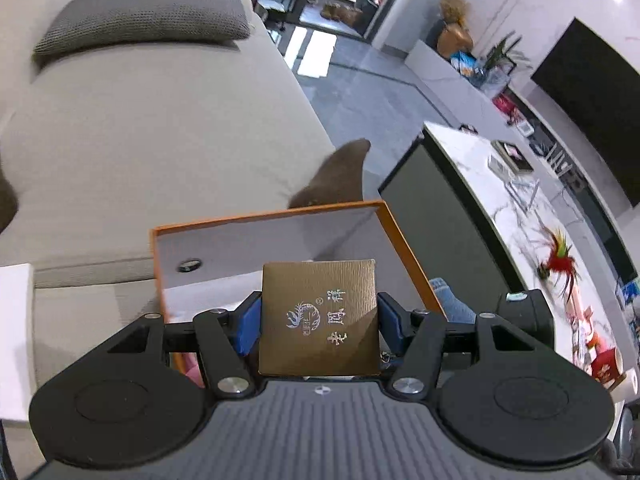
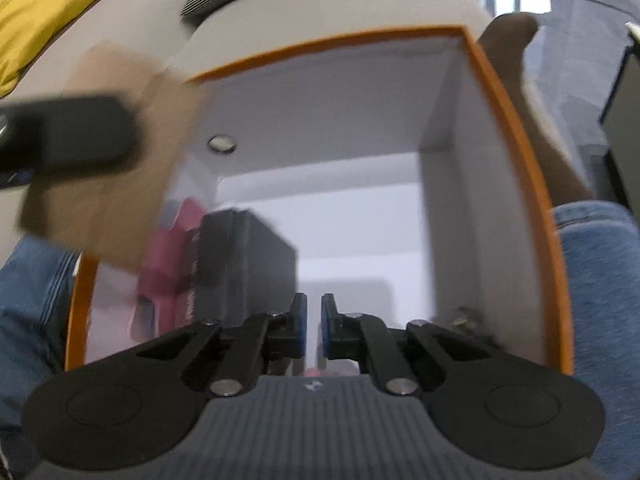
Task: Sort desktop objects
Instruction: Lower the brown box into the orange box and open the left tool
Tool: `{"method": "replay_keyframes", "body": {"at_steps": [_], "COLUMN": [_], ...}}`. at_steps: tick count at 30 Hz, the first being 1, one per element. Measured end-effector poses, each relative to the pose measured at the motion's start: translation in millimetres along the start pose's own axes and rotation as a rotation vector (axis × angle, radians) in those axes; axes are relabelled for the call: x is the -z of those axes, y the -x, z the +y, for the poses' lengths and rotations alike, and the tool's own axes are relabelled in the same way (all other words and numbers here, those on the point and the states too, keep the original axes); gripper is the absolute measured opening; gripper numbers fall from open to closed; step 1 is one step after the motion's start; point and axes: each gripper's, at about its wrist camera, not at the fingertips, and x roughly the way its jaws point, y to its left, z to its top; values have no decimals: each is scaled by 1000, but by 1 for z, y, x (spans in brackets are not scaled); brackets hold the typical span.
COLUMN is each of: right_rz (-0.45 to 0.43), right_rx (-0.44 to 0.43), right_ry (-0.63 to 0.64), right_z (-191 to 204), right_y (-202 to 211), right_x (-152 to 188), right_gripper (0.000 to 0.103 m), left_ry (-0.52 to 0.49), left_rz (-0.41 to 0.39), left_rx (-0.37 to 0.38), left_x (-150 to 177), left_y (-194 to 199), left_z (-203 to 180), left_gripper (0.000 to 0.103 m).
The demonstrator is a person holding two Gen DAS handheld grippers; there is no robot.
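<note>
Left gripper (image 1: 319,318) pinches a flat square gold-brown cardboard box w/ silver printed characters (image 1: 319,318) between its blue pads (image 1: 249,326), held upright just above the near edge of the big orange-rimmed, white-lined open carton (image 1: 404,252). Right gripper (image 2: 314,330) is nearly pressed together, narrow slit between the pads, nothing in it; it sits low inside the same carton (image 2: 516,128). In right wrist view the gold-brown box (image 2: 120,176) shows blurred at the carton's left wall, w/ the left gripper's dark finger in front. Inside, by the left wall: a black rectangular box (image 2: 248,264) standing, a pink packet (image 2: 168,264) touching it. Beige sofa (image 1: 160,120) behind; blue jeans (image 2: 600,280) on both sides.
</note>
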Motion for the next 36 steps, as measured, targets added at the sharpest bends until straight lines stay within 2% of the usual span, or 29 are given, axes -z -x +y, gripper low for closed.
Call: {"method": "replay_keyframes", "body": {"at_steps": [2, 3, 8, 12, 13, 14, 16, 20, 23, 30, 36], "right_rz": [25, 26, -20, -19, -12, -6, -1, -9, -34, -52, -53], "right_rx": [-66, -61, 4, 89, 107, 119, 141, 112, 97, 65, 82], "right_ry": [-6, 3, 63, 222, 275, 315, 398, 533, 621, 765, 821], "right_z": [2, 3, -1, 2, 5, 7, 4, 3, 5, 10, 9], "right_y": [-3, -3, 21, 49, 53, 56, 62, 63, 62, 61, 67], "right_x": [3, 4, 3, 2, 3, 2, 3, 1, 3, 4, 9], "right_gripper": [2, 3, 8, 11, 21, 38, 50, 61, 64, 64, 62], "left_ry": [-25, -40, -138, -202, -210, -220, -220, -182, -182, -209, -186], "left_rz": [22, 33, 97, 157, 170, 185, 210, 216, 213, 218, 222], "left_rx": [-5, -5, -15, -49, -62, -70, -68, -38, -21, 4, 45], "left_x": [0, 0, 0, 0, 1, 2, 5, 5, 4, 1, -3], "left_y": [-8, -12, -31, -49, -53, -56, -62, -60, -53, -49, -49], "left_z": [-6, -10, -28, -39, -41, -44, -47, -41, -37, -37, -33], "left_gripper": [69, 69, 69, 69, 69, 69, 69, 69, 69, 69, 70]}}
